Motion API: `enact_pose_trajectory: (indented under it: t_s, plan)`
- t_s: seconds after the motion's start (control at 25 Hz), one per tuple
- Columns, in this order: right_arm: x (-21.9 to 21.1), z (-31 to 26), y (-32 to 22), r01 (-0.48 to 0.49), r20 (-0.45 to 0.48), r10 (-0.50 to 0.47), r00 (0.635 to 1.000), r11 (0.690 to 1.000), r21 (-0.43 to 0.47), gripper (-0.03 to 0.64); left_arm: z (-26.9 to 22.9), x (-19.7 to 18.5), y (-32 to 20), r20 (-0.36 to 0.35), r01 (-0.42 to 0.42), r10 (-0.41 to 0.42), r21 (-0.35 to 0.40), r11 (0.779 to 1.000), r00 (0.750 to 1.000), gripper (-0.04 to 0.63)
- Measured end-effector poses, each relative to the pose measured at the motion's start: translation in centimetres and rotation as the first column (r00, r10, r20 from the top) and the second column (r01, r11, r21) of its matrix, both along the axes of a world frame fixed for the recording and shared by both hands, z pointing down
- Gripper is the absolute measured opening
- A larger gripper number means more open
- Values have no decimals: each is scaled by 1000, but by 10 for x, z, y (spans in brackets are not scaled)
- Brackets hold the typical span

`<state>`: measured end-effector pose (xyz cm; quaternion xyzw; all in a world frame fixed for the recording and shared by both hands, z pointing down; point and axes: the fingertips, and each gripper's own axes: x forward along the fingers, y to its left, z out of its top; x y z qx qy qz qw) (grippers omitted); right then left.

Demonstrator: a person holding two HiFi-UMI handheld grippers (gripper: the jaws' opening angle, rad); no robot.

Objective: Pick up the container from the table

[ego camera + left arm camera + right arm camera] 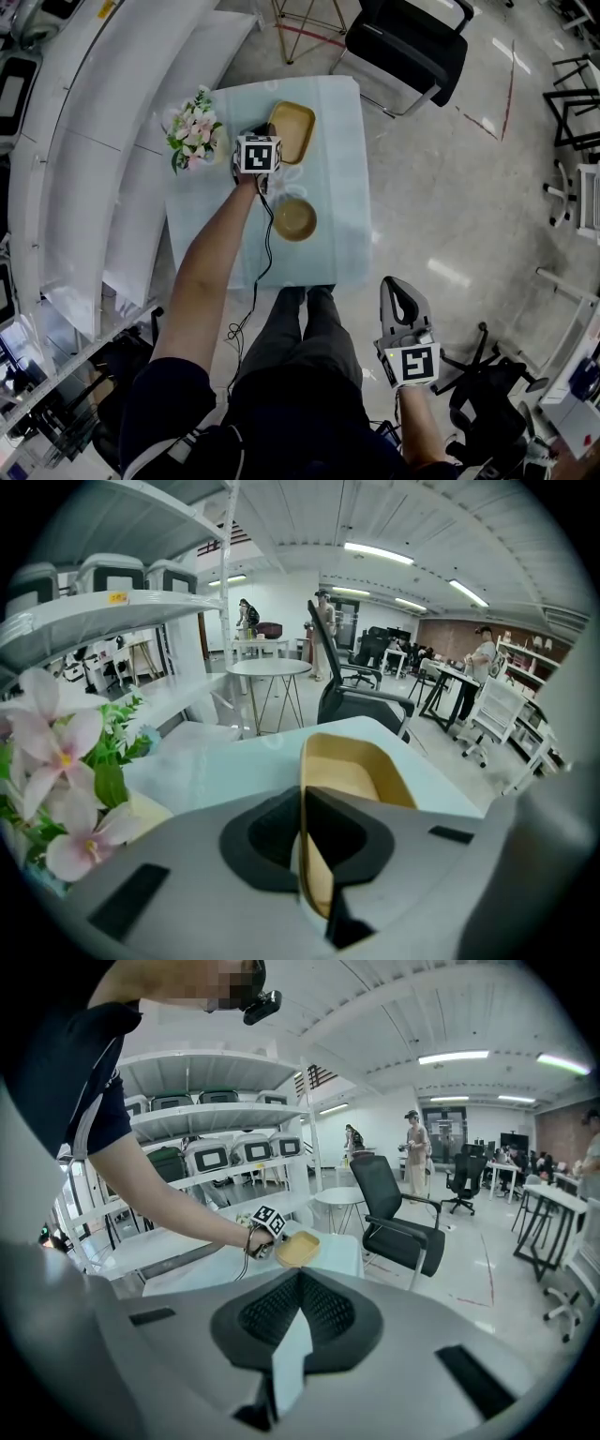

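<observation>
The left arm [211, 272] is stretched over the table [337, 234], left tongs [302, 803] clamped on the rim of the shallow tan container [354, 772]; right tongs [298, 1288] are held shut.

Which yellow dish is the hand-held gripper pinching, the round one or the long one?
The long rectangular dish, near the flowers. The left hand-held gripper is shut on its rim. The round bowl sits apart with nothing touching it.
</observation>
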<state>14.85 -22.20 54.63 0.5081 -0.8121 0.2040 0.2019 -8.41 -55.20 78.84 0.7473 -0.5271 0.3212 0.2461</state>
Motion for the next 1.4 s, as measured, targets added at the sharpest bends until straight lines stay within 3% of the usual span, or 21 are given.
enact_pose_trajectory:
  t_s: [0.4,0.96,1.4]
  plan:
    - [-4,-16,2,9,5,-9,1000,999,44,-1,-42,-10,19,-93,56,-55,13,998,994,18]
    - [-4,-53,13,8,19,-11,1000,992,125,-1,-162,-13,82,-165,17,6,142,990,986,18]
    - [-2,-84,33,18,26,-23,999,984,175,0,-257,-26,139,-206,39,21,284,958,978,18]
